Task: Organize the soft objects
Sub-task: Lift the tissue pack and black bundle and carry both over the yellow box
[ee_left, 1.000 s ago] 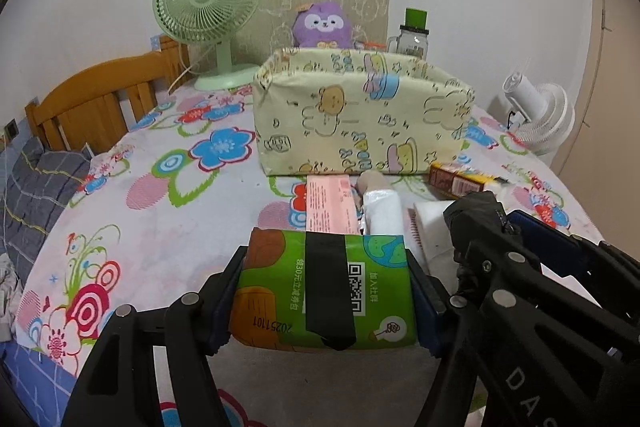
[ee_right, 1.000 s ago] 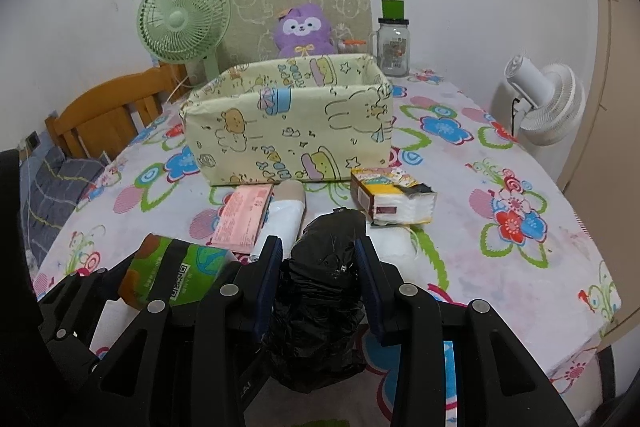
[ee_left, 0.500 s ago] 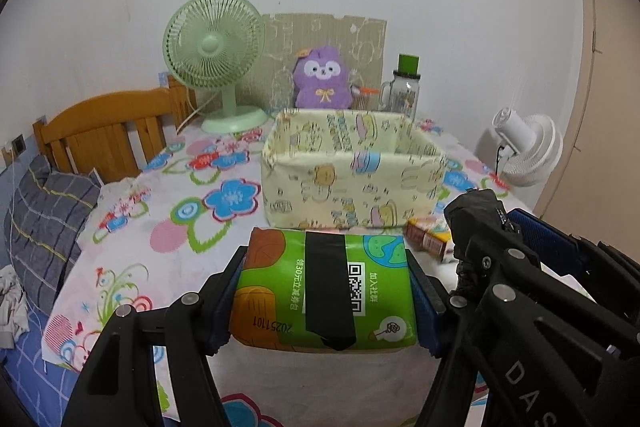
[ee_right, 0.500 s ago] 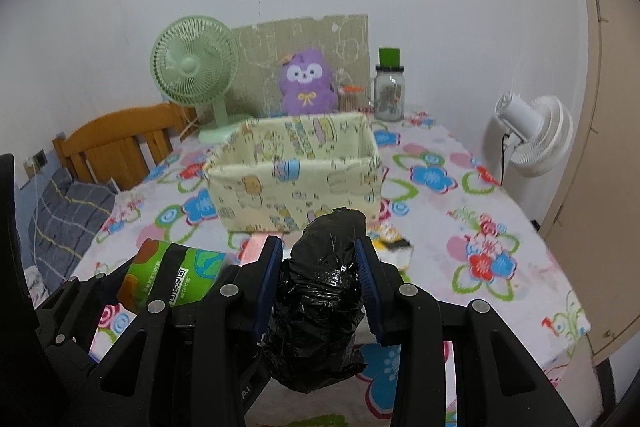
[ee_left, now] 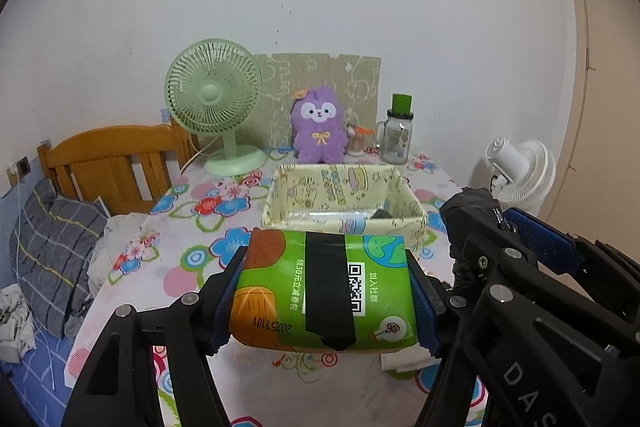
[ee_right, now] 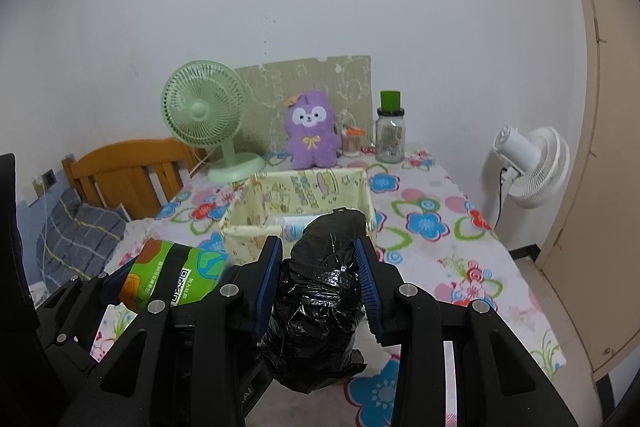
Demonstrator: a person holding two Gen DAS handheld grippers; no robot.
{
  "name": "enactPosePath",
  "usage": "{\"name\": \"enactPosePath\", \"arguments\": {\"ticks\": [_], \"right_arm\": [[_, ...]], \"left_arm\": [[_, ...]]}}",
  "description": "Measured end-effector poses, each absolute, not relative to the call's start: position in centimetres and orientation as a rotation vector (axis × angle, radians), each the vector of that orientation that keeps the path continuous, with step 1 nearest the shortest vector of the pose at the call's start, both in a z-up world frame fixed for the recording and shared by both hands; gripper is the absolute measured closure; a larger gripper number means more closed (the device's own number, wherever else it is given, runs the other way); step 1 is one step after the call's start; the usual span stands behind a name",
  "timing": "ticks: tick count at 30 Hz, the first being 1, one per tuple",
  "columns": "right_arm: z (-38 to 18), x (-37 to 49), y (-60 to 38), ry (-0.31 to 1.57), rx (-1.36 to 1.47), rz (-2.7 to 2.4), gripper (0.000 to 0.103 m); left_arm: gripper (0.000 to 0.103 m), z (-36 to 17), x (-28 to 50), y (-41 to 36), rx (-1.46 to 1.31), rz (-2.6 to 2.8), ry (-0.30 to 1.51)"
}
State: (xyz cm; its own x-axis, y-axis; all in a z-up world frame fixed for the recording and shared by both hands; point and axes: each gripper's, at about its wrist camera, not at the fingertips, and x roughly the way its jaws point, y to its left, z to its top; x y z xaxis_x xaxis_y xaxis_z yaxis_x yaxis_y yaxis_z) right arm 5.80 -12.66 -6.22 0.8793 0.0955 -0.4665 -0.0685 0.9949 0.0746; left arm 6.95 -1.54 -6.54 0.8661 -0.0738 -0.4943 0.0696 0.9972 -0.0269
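Here, table (ee_left: 192,227) with flowered cloth, patterned box (ee_left: 404,205) at middle, contents half hidden behind near wall. Left gripper (ee_left: 326,301) spread wide, clamped on both ends of green tissue pack (ee_left: 280,291), held in air short of box. Right gripper (ee_right: 319,285) narrower, pinching black plastic bundle (ee_right: 316,303); bundle's lower part cut off behind fingers, box front blocked.

Gripped green tissue pack (ee_left: 324,291), black bundle (ee_right: 320,291)
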Motion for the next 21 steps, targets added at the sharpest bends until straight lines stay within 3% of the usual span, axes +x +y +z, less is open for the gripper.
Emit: {"name": "enactPosePath", "arguments": {"ticks": [21], "right_arm": [[-3.1, 7.9, -12.8, 0.456, 0.046, 0.107, 0.062]], "left_arm": [[0.030, -3.4, 9.1, -2.2, -0.002, -0.067, 0.471]]}}
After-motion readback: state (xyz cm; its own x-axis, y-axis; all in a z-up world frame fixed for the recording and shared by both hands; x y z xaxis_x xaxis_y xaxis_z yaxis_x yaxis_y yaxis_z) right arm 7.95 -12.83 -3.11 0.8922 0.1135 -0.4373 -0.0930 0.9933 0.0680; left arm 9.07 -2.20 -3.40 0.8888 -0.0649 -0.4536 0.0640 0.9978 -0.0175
